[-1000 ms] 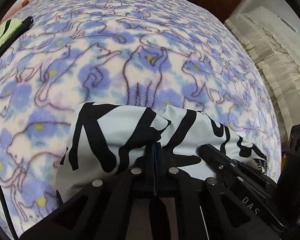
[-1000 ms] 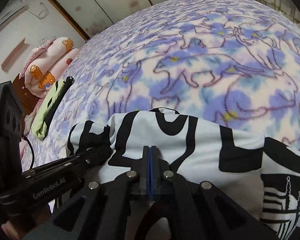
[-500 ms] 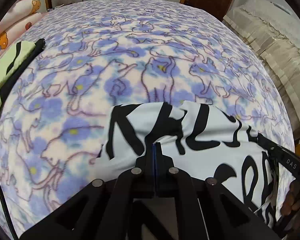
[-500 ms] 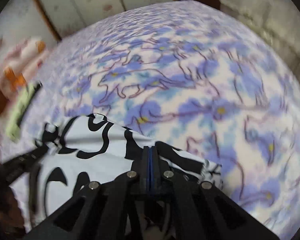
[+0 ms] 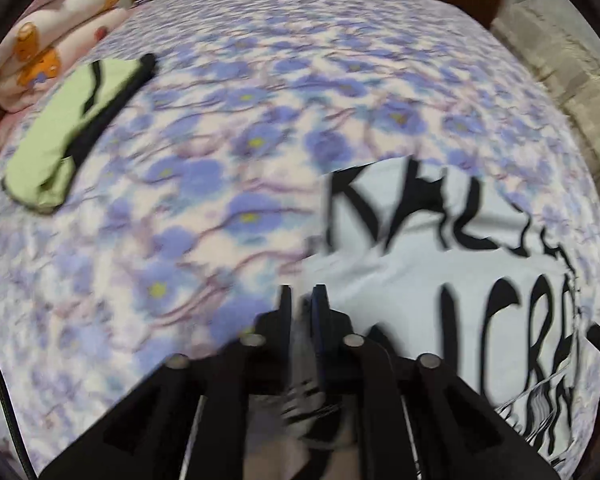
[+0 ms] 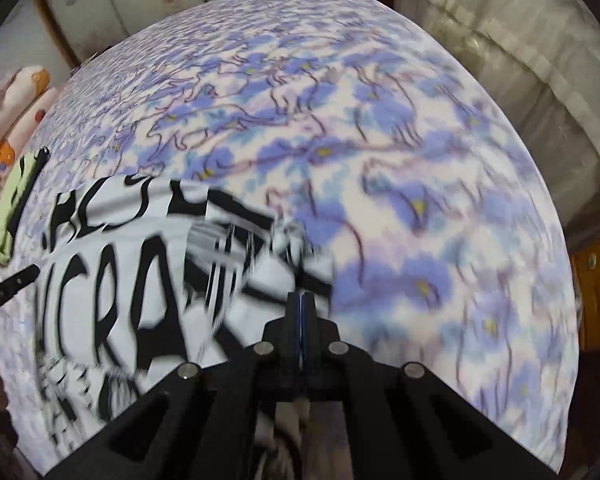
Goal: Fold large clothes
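Observation:
A white garment with big black lettering [image 5: 452, 264] lies spread on the blue cat-print blanket [image 5: 228, 152]. In the left wrist view it lies to the right of my left gripper [image 5: 302, 300], whose jaws stand slightly apart at the garment's left edge; cloth shows blurred between and below them. In the right wrist view the garment [image 6: 140, 280] lies to the left. My right gripper [image 6: 301, 300] is shut on the garment's right edge. The left gripper's tip [image 6: 8, 286] shows at the far left there.
A folded green garment with black trim [image 5: 72, 128] lies at the blanket's far left. A pink bear-print quilt [image 5: 48, 40] is beyond it. A beige covered mattress [image 6: 500, 68] runs along the right side. Both views are motion-blurred.
Both grippers have pulled apart, left going left and right going right, and the bunched garment has spread out flat. My left jaws have opened a little.

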Tool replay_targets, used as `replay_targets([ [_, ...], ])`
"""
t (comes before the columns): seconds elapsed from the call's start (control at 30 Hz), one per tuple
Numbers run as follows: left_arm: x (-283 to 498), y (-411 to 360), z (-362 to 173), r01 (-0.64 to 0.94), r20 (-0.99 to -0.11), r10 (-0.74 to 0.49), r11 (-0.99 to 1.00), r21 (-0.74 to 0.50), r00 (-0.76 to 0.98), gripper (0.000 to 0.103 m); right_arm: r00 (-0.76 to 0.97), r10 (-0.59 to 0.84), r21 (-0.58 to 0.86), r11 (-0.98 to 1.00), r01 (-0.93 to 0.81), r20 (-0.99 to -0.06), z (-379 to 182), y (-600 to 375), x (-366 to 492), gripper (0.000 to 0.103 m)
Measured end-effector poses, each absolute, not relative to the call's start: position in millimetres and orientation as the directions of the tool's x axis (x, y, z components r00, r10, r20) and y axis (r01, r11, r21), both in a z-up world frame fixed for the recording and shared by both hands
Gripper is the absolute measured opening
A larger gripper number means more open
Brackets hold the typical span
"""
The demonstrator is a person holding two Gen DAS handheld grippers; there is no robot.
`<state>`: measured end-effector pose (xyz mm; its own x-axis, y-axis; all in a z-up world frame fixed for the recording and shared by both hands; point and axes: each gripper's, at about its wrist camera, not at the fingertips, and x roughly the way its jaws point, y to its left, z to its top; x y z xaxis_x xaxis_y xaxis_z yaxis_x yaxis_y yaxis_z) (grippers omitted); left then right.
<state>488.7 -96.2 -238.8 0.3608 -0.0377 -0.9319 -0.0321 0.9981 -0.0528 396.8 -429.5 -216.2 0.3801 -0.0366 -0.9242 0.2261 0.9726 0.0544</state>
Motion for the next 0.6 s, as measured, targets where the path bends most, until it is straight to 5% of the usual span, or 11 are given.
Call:
replay_targets([
  [0.1, 470, -78, -236, -0.060, -0.942, -0.057, 0.995, -0.082, 0.331, 0.019, 0.360, -0.020, 0.079, 0.963, 0.258, -0.933, -206, -425, 365, 0.003],
  [0.33, 394, -61, -243, -0.068, -0.962, -0.129, 0.986, -0.150, 0.241, 0.065, 0.290, 0.032, 0.136, 0.927, 0.348, -0.957, -208, -394, 275, 0.003],
  [0.4, 368, -61, -253, -0.061, -0.968, -0.164, 0.982, -0.178, 0.188, 0.065, 0.307, -0.007, 0.107, 0.930, 0.352, -0.952, -205, -385, 254, 0.004],
  [0.53, 317, -61, -249, -0.072, -0.966, -0.160, 0.981, -0.178, 0.204, 0.069, 0.251, 0.046, 0.139, 0.919, 0.369, -0.967, -212, -378, 218, 0.045],
  [0.6, 297, -61, -243, -0.090, -0.966, -0.164, 0.979, -0.185, 0.202, 0.077, 0.232, 0.058, 0.143, 0.917, 0.371, -0.971, -213, -371, 198, 0.045],
])
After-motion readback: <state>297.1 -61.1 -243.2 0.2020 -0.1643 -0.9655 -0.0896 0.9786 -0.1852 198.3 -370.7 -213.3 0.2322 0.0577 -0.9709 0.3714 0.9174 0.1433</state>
